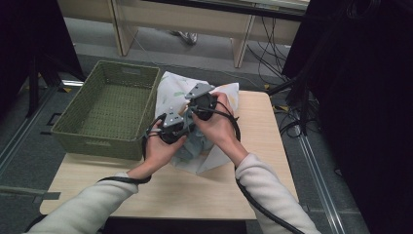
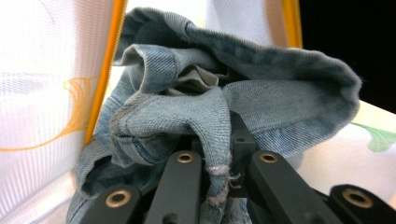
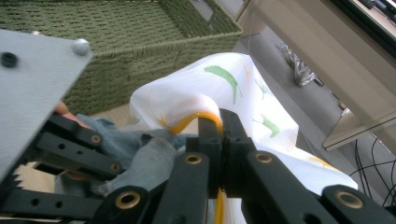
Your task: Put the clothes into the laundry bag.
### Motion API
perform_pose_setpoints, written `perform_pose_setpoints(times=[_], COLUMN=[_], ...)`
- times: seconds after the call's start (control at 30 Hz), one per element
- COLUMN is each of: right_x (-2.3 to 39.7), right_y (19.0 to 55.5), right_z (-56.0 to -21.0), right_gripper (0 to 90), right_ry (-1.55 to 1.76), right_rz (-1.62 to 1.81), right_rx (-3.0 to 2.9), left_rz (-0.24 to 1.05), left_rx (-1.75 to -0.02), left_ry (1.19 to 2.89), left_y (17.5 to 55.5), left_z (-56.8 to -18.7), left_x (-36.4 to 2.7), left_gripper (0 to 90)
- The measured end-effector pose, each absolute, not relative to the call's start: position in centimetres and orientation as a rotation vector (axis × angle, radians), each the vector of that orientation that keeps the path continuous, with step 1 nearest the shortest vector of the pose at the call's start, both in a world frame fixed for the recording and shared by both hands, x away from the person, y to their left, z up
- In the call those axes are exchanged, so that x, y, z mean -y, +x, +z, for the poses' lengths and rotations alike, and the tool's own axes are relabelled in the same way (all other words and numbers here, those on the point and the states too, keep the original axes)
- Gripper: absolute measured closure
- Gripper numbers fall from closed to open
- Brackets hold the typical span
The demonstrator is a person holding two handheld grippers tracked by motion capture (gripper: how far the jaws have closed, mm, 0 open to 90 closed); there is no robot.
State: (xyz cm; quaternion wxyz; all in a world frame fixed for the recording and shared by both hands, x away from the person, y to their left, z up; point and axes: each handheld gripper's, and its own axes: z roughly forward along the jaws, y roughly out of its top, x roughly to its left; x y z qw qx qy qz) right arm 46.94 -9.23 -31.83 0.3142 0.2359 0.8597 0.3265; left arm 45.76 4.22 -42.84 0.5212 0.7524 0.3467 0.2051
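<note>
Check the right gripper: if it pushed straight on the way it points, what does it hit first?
Probably the white sheer cloth with green leaf print: the right gripper already pinches its yellow hem, and the cloth billows right ahead. The green woven basket lies beyond; depth is unclear.

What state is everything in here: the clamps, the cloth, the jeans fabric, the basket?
left gripper: shut on a fold of the denim garment.
right gripper: shut on the yellow edge of the white mesh bag.
denim garment: crumpled, against the bag.
white mesh bag: rumpled on the table.
green basket: upright, empty.
</note>
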Motion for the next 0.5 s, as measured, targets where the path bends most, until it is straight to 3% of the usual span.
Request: perform_pose_setpoints(times=[0.5], right_x=[9.2], right_y=[46.9], right_z=[-31.9], right_gripper=[89.8], right_ry=[0.632], right_rz=[0.863], right_rx=[-2.268], left_rz=[0.553], left_rx=[-0.838], left_ry=[1.838], left_y=[46.9], left_z=[-44.5], left_x=[-3.1], left_gripper=[83.3])
